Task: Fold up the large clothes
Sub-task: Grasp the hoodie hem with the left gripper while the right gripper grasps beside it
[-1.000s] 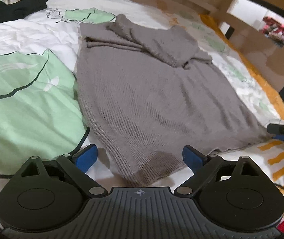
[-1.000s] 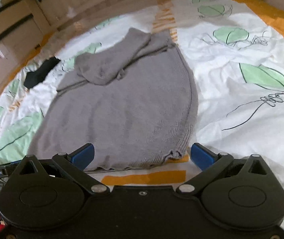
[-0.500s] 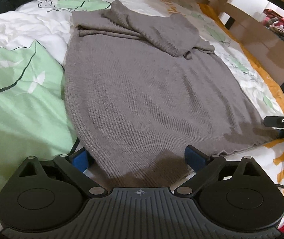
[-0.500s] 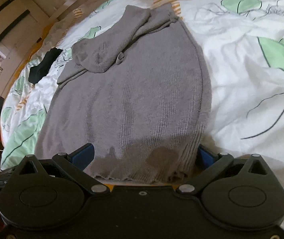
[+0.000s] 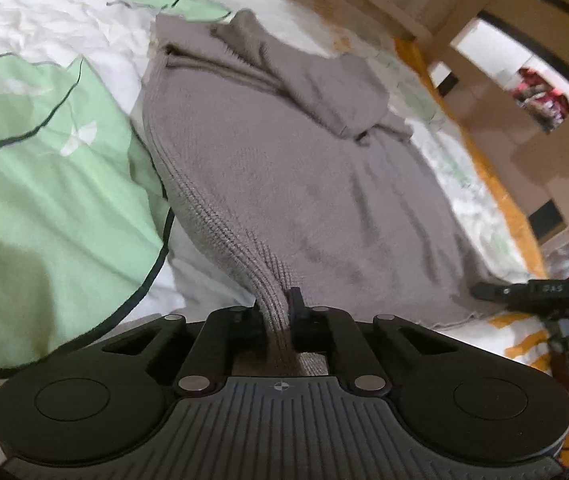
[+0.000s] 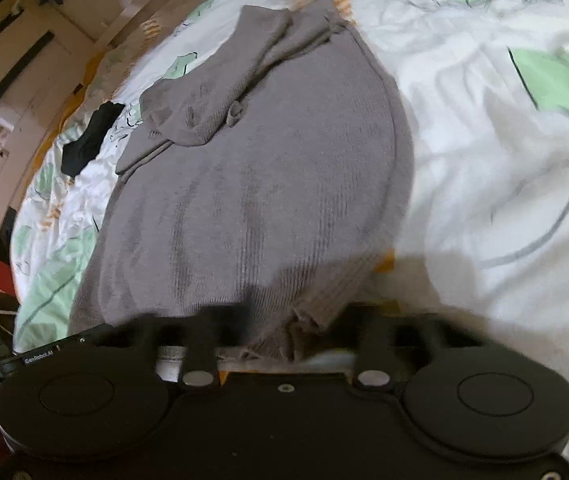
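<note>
Sweater (image 5: 284, 184) hem pinched in left tongs (image 5: 278, 320), right tongs (image 6: 284, 336)

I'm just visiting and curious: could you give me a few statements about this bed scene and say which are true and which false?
1. The grey sweater lies on a leaf-print duvet. True.
2. The left gripper stands wide open. False: it is shut on the sweater's hem.
3. The right gripper pinches the hem too. True.
4. A sleeve is folded across the sweater's body. True.
5. A red garment lies beyond the sweater. False: it is black.
</note>
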